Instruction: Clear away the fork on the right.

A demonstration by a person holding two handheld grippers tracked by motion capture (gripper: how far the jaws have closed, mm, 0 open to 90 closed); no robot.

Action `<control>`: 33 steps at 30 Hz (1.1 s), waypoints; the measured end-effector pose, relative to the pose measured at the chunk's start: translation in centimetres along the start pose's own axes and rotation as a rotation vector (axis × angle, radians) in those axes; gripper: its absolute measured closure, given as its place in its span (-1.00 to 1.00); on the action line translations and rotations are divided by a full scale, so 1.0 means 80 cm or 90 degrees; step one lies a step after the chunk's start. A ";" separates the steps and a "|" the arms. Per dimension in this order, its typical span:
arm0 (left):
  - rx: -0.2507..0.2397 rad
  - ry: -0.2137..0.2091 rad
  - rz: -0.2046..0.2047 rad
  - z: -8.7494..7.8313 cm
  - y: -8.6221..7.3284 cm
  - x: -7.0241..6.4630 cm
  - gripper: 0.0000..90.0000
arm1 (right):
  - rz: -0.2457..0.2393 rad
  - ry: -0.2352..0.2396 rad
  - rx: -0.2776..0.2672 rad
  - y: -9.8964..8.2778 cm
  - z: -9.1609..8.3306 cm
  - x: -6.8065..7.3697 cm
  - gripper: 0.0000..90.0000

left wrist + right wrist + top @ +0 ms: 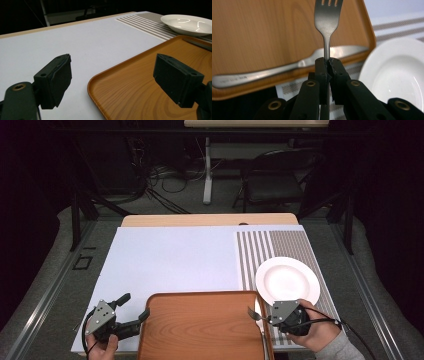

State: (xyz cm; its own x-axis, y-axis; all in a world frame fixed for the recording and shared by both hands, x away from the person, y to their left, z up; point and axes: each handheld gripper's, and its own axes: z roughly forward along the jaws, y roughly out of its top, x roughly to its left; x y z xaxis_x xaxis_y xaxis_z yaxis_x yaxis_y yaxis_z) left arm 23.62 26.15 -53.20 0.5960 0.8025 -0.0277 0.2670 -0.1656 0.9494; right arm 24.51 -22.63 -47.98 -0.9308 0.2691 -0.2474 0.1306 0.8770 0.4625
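Observation:
My right gripper (329,65) is shut on the handle of a metal fork (326,22), whose tines point away over the wooden tray (262,30). From above, the fork (255,314) juts left from the right gripper (268,317) at the tray's right rim, just below the white plate (287,280). A table knife (287,67) lies along the tray's right edge. My left gripper (132,309) stands open at the tray's left front corner (95,82), one jaw over the white mat and one over the tray, with nothing between them.
A white mat (170,260) covers the table, with a striped placemat (280,245) under the plate at the right. Beyond the table's far edge are a chair (272,175), a table leg (207,170) and floor cables.

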 end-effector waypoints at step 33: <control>0.000 0.000 0.000 0.000 0.000 0.001 -0.66 | 0.147 0.061 -0.018 0.084 0.036 0.033 0.90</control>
State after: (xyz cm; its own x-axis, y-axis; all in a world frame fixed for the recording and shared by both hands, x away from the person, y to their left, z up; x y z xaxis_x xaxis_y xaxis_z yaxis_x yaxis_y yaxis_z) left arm 23.63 26.21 -53.21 0.5960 0.8025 -0.0277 0.2672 -0.1657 0.9493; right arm 23.89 -14.85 -47.95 -0.9057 0.4208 -0.0507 0.3355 0.7850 0.5208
